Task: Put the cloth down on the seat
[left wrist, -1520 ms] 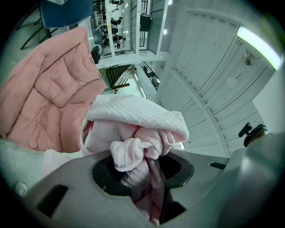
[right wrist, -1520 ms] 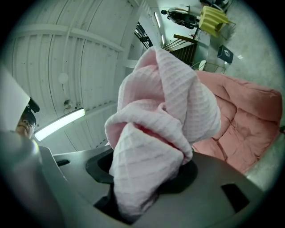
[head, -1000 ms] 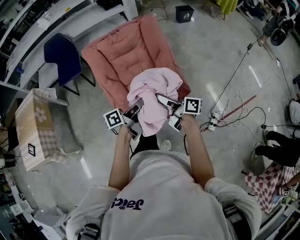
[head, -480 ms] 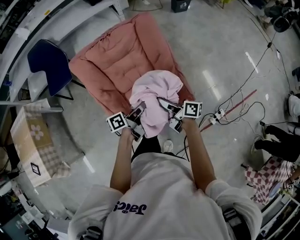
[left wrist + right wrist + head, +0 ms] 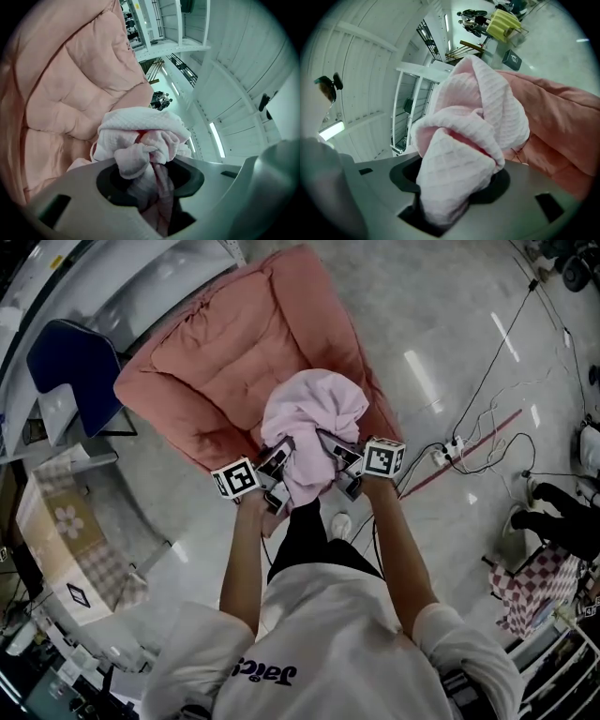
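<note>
Containers: one dark bin (image 5: pixel 513 58) stands on the floor, far ahead of the right gripper (image 5: pixel 339 454). Its contents cannot be made out.

Cloth: the pink waffle-weave cloth (image 5: pixel 313 418) is bunched into a mound and carried between both grippers. The left gripper (image 5: pixel 277 460) is clamped on a twisted wad of it, and the rest bulges ahead of and above the jaws. The right gripper grasps a thick fold, which fills the gap between its jaws. The grippers sit side by side, close together, with the cloth bridging them.

Seat: the salmon quilted lounge seat (image 5: pixel 234 343) lies ahead of and below both grippers. The cloth overlaps its near edge. Contact between cloth and seat: cannot tell.
</note>
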`<action>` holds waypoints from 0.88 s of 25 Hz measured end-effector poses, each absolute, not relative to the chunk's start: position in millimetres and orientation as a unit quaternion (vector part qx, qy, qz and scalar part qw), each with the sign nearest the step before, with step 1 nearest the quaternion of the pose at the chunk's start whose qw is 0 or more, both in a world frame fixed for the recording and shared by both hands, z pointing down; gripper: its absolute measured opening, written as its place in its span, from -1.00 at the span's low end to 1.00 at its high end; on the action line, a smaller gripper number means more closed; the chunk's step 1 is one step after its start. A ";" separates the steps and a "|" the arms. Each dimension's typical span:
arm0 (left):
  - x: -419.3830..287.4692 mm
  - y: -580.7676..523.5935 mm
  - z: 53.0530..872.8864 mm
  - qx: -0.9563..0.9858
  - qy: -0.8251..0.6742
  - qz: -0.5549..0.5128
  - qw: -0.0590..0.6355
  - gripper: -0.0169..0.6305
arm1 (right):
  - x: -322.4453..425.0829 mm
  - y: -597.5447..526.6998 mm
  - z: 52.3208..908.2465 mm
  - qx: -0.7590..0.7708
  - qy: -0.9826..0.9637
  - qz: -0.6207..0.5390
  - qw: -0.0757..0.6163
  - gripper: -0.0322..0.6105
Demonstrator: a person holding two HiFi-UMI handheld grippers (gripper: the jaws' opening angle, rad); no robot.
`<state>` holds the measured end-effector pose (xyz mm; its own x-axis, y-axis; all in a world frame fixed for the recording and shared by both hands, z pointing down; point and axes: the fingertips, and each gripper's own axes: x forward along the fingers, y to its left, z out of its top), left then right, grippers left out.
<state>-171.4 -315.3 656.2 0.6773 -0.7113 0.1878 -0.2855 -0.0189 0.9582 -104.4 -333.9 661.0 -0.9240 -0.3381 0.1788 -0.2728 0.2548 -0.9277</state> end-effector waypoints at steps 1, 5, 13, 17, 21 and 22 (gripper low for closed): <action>-173.9 -322.2 667.2 0.693 -0.365 -0.168 0.599 -0.45 | -107.4 -340.9 671.7 -0.195 0.791 -0.579 0.024 -0.16; -182.6 -343.6 717.8 0.694 -0.385 -0.124 0.596 -0.45 | -115.9 -362.6 726.6 -0.207 0.791 -0.576 -0.004 -0.16; -195.6 -381.5 829.5 0.685 -0.418 -0.053 0.595 -0.45 | -121.8 -394.9 846.5 -0.267 0.753 -0.601 -0.012 -0.16; -193.1 -388.4 885.2 0.679 -0.419 -0.023 0.603 -0.45 | -115.8 -398.1 902.4 -0.312 0.730 -0.607 -0.030 -0.15; -186.4 -382.3 935.4 0.677 -0.413 0.025 0.609 -0.45 | -105.0 -387.6 952.7 -0.353 0.705 -0.610 -0.074 -0.14; -183.8 -380.0 945.8 0.676 -0.413 0.037 0.609 -0.45 | -101.0 -384.9 962.2 -0.361 0.701 -0.610 -0.084 -0.13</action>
